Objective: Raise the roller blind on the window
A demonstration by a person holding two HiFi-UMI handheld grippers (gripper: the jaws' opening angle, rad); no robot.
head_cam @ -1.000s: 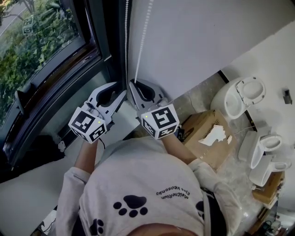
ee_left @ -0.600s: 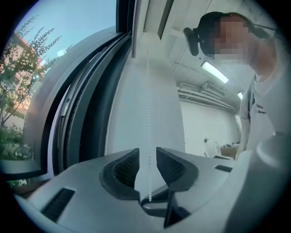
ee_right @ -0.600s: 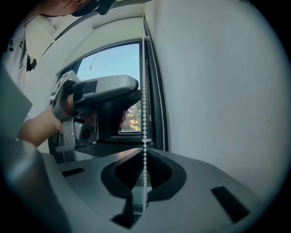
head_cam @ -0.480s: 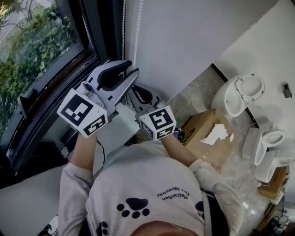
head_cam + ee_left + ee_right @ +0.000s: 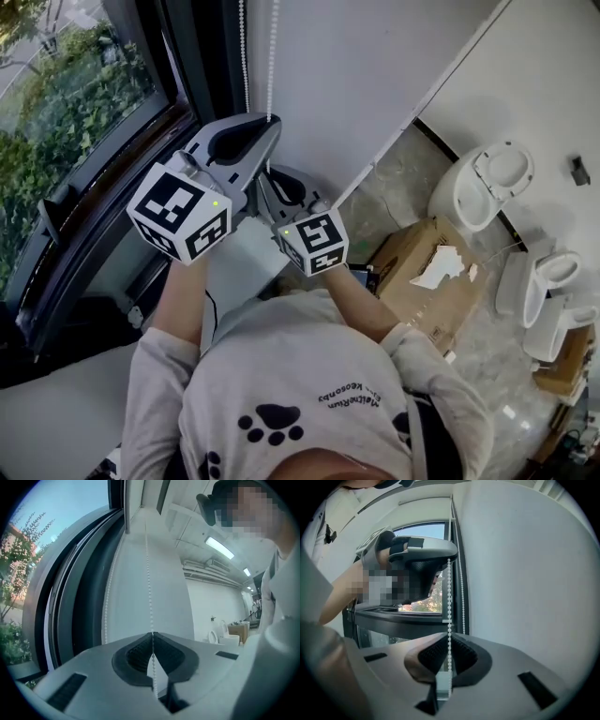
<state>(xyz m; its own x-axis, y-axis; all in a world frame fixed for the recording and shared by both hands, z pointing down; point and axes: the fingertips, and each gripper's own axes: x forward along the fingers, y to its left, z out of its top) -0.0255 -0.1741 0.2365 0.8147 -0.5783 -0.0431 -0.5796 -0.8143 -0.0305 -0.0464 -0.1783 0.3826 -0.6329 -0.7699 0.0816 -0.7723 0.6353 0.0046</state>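
White wall [image 5: 375,75] fills the space ahead of both grippers, and a dark-framed window [image 5: 66,122] with greenery behind the glass lies to their left. Pale stone floor [image 5: 403,187] spreads below and to the right of them. Between the floor and the camera sits the person's grey paw-print shirt [image 5: 300,394]. Well to the right of the grippers, on that floor, stand a torn cardboard box [image 5: 422,281] and beyond it two white toilets [image 5: 492,183].

The left gripper [image 5: 152,635] is the higher one and its jaws have just been closing; they now pinch one strand of the roller blind's bead chain [image 5: 149,588], which runs straight up from the pads along the wall. A second strand [image 5: 107,611] hangs free just to this gripper's left, close to the window frame [image 5: 141,159]. The right gripper [image 5: 449,639] sits directly beneath, its jaws pressed together on the same strand, so the beads pass up from its pads into the left gripper above. Nothing else lies between the two grippers along that strand. The blind's fabric cannot be made out.
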